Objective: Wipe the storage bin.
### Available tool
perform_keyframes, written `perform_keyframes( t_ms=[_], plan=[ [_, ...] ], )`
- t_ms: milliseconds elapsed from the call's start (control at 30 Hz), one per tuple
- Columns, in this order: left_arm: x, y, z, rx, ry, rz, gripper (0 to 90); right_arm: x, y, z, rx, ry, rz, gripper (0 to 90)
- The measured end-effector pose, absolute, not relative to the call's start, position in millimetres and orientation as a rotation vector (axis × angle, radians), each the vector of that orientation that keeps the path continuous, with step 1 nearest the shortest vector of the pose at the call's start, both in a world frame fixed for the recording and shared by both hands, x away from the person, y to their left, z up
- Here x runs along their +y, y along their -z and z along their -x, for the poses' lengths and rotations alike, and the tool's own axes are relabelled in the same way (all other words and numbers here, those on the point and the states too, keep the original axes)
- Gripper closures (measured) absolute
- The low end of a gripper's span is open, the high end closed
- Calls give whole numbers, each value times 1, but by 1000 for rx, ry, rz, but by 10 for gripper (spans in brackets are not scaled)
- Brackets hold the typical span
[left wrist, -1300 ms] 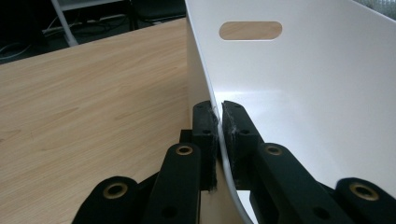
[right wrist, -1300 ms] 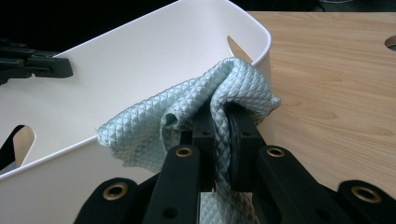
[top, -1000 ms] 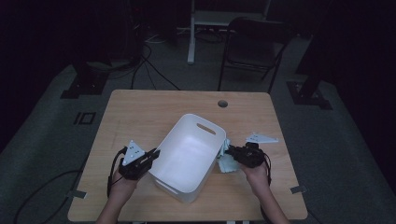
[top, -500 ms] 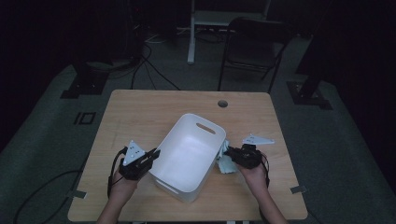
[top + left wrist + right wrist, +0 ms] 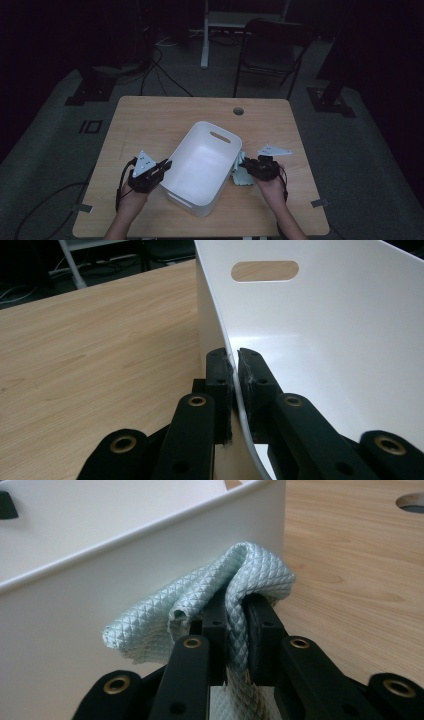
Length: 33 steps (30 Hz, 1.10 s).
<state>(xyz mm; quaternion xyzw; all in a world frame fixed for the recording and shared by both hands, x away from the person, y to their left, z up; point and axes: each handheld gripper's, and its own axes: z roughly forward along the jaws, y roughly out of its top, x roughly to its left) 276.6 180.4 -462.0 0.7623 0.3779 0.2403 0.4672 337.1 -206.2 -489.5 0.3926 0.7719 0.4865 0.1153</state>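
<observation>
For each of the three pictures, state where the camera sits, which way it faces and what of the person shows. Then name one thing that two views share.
High view: above the person's side, facing forward and down on the table; forearms, left gripper, right gripper.
Left gripper view: on that gripper, facing along its jaws clamped on the white bin wall.
Right gripper view: on that gripper, facing along its jaws clamped on the pale cloth.
Shared: all show the bin.

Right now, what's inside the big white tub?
Nothing that can be seen: the white tub shows a bare white inside from above. Its near wall hides a strip of the bottom. The pale blue cloth is outside, pinched by the right gripper.
</observation>
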Motion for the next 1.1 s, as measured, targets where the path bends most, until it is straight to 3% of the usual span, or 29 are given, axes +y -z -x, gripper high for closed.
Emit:
perform_keyframes(
  t_ms=[1100],
  plan=[
    [176, 462, -276, 944, -603, -1863, 842, -201, 541, -359, 2373, -1246, -1345, 832]
  ],
)
